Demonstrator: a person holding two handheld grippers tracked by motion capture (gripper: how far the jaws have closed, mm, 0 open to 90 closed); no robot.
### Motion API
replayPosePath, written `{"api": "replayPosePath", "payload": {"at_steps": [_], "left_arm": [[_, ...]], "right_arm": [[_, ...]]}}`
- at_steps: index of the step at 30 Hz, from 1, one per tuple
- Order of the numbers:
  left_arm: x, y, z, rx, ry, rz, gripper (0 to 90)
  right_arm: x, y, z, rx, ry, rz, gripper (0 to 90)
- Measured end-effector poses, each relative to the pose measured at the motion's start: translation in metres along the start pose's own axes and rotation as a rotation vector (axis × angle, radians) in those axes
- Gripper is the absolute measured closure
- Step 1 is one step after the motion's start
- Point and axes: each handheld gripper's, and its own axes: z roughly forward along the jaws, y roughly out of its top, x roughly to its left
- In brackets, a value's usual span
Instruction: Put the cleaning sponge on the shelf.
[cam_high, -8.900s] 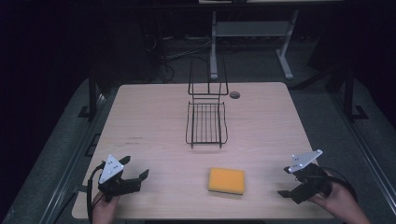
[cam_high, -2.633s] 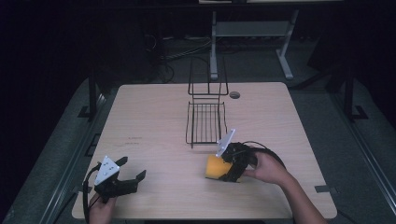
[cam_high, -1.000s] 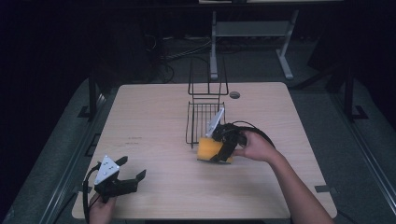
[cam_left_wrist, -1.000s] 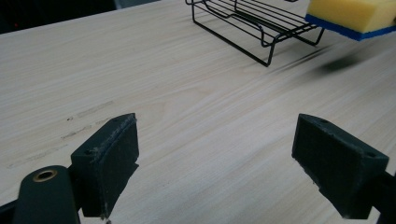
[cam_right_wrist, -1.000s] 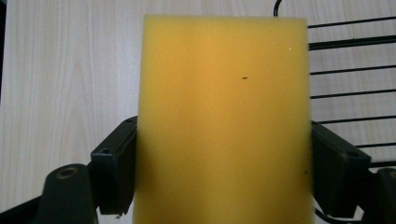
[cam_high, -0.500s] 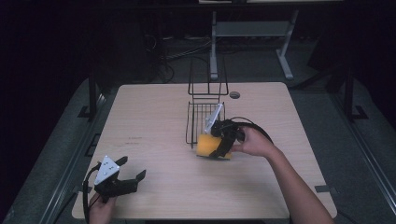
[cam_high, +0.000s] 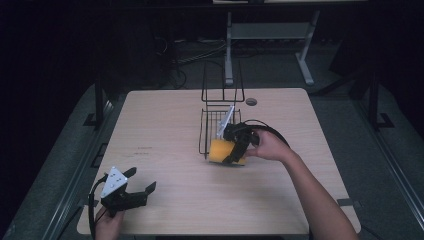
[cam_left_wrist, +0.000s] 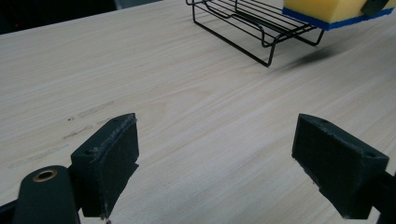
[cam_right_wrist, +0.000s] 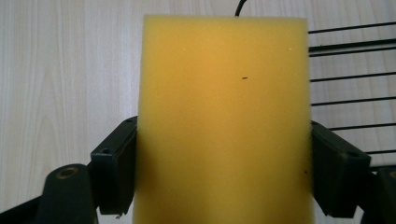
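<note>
Right gripper view: right gripper (cam_right_wrist: 224, 177) clamps a plain yellow sponge (cam_right_wrist: 224, 116) (blue underside); left gripper (cam_left_wrist: 229, 163) gapes, holding nothing.

No readable text, labels, brands or numbers anywhere in view

Porous matt yellow foam sponge (cam_right_wrist: 224, 121), thin black wire rack (cam_high: 215, 127), perhaps coated, pale smooth wood-grain table (cam_high: 165, 125)

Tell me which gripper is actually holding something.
The right gripper: its jaws clamp the yellow sponge beside the wire rack. The left gripper sits open near the table's front left corner, nothing between its jaws.
</note>
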Motion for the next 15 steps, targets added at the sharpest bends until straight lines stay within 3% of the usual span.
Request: {"api": "replayPosePath", "payload": {"at_steps": [4,15], "left_arm": [[0.0,0.0,0.0,-0.002,0.001,-0.002,14.1],[-0.001,0.0,0.001,0.001,-0.001,0.0,14.1]], "right_arm": [[-0.004,-0.001,0.002,-0.017,0.008,0.01,21.9],[-0.012,0.005,0.003,0.008,0.011,0.009,21.9]]}}
